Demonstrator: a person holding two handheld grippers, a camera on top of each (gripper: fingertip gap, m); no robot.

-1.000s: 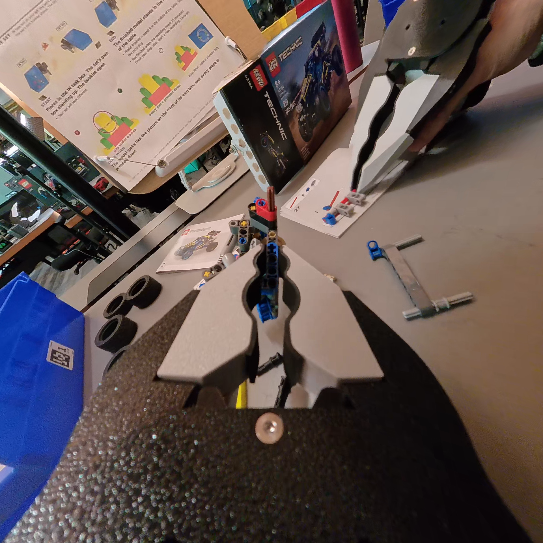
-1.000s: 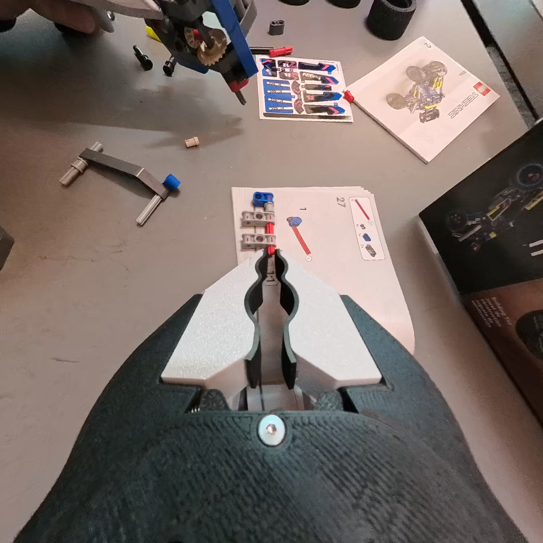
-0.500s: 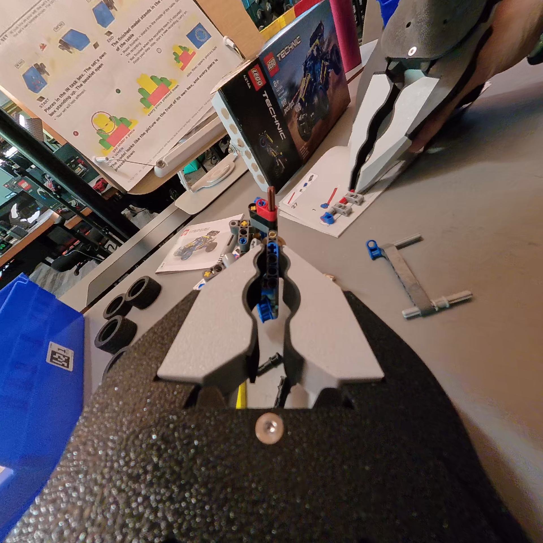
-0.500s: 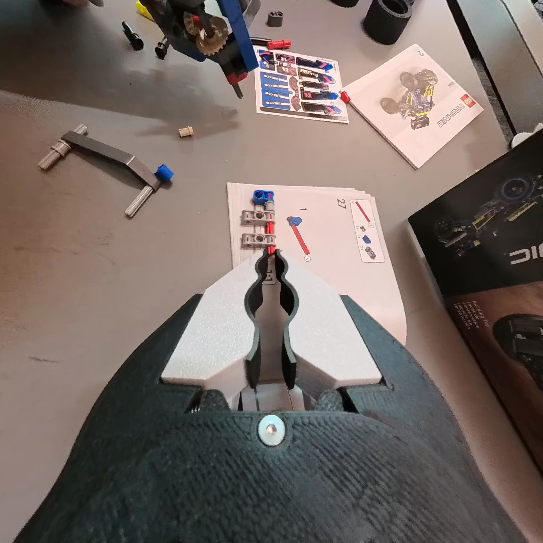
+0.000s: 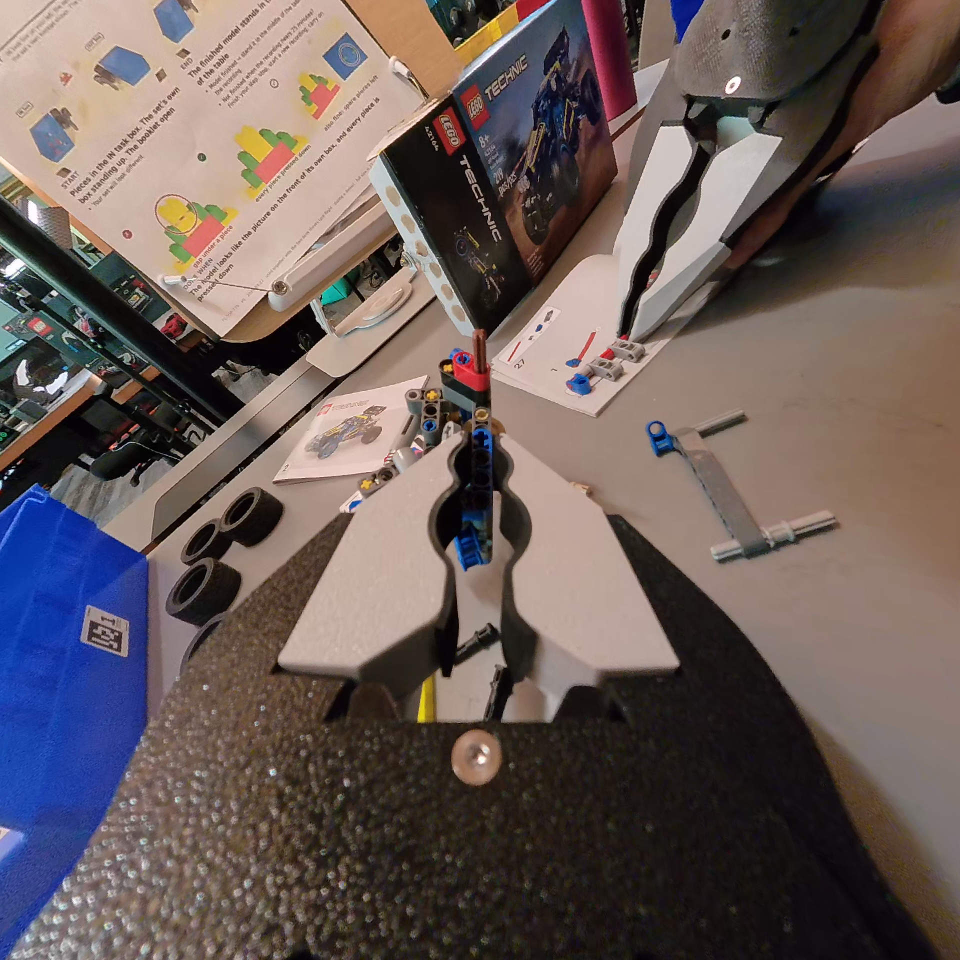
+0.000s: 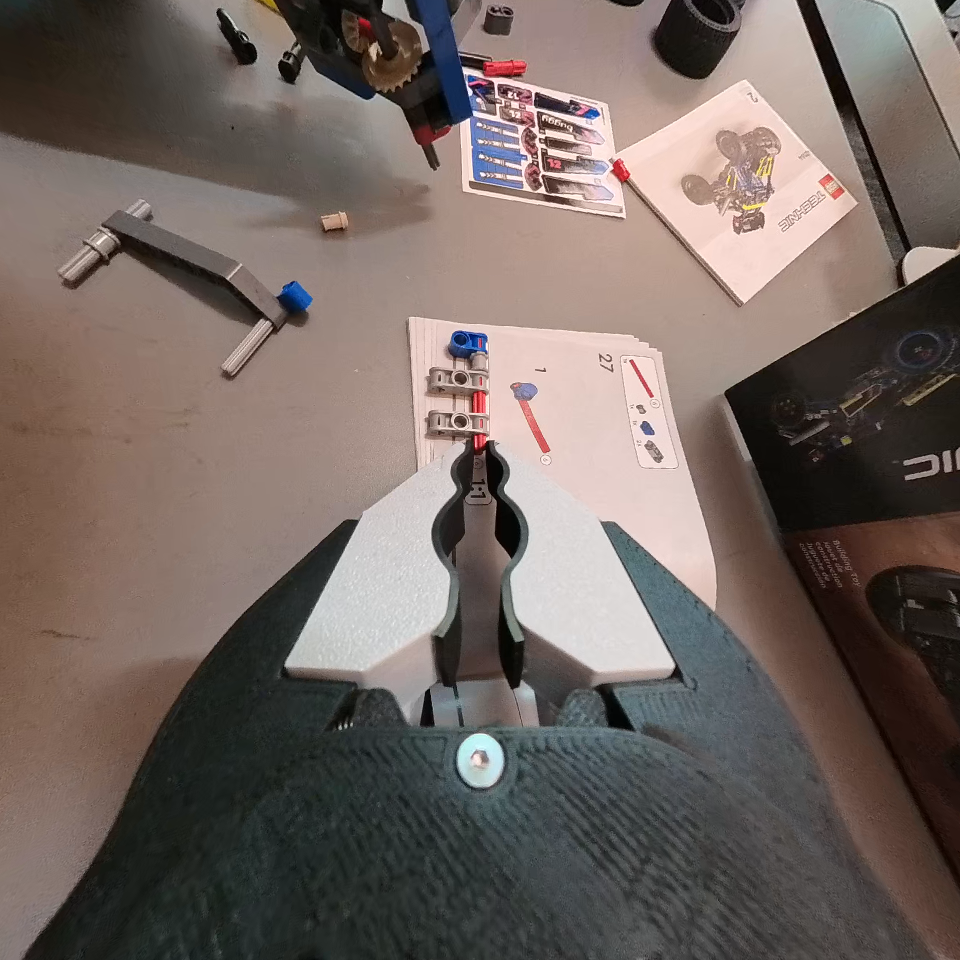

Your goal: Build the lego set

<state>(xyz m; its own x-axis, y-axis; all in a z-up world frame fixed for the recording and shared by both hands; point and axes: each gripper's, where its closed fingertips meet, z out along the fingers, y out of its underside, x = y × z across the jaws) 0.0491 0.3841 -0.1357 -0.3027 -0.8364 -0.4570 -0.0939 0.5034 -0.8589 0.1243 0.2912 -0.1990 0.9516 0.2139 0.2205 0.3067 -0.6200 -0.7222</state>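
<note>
My left gripper is shut on the partly built model, a stack of blue and black beams with a red piece and a brown axle on top, held above the table. The model also shows at the top of the right wrist view, gear side toward me. My right gripper is shut on the end of a red axle. The axle carries two grey connectors and a blue connector and lies on the open instruction booklet. The right gripper also shows in the left wrist view.
A grey beam with two axles and a blue piece lies left, a tan bush beyond it. A sticker sheet, a second booklet and tyres lie farther off. The set's box stands right; a blue bin sits left. Tip to tip, the grippers are about 15 centimetres apart.
The right gripper has shifted and tilted a little while keeping the red axle at its tips on the booklet. The left gripper holds the model steady.
</note>
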